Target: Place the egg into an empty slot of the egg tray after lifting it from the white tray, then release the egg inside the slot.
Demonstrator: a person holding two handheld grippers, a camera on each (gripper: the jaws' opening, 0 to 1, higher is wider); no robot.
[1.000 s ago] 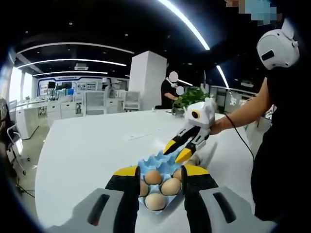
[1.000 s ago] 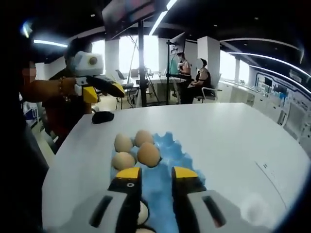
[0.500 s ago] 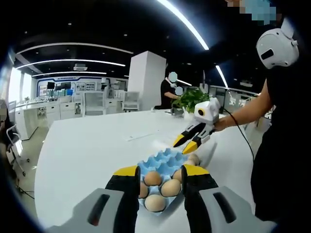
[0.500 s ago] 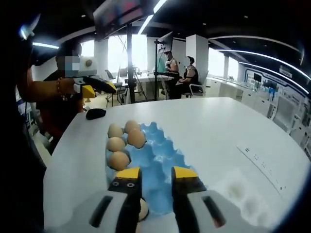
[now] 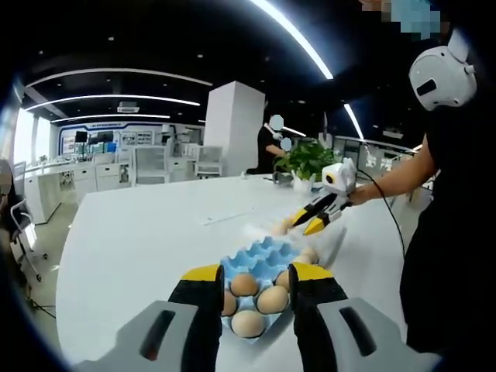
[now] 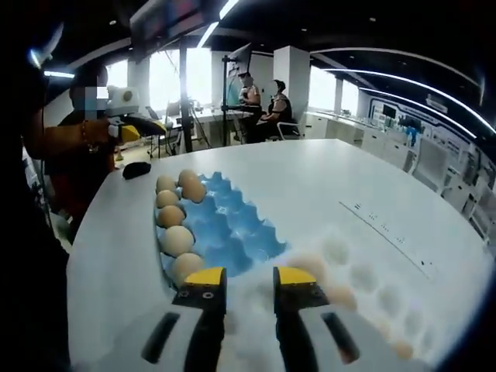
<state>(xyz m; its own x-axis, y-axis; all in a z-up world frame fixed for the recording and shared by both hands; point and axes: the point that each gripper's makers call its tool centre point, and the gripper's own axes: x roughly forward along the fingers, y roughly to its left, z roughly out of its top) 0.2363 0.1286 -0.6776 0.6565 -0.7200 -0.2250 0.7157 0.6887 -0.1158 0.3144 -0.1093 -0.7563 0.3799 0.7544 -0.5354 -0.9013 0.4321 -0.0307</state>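
Note:
The blue egg tray (image 5: 262,254) lies just beyond my open left gripper (image 5: 256,273), with several brown eggs (image 5: 273,298) in its near slots. Farther right, the right gripper (image 5: 316,222) hovers over the white tray (image 5: 335,242), its jaws slightly apart and nothing held. In the right gripper view, my right gripper (image 6: 250,279) stands open at the seam between the blue egg tray (image 6: 229,232) and the translucent white tray (image 6: 372,310). Several eggs (image 6: 179,239) line the blue tray's left edge. An egg (image 6: 341,295) sits in a white tray slot just right of the jaws.
The trays lie on a large white table (image 5: 139,232). A black object (image 6: 139,169) rests near the table's far left edge. A potted plant (image 5: 306,159) stands at the back. The person holding the grippers (image 5: 449,201) is at the right; people sit in the background.
The right gripper has moved off the blue egg tray and out over the white tray. The left gripper has stayed put.

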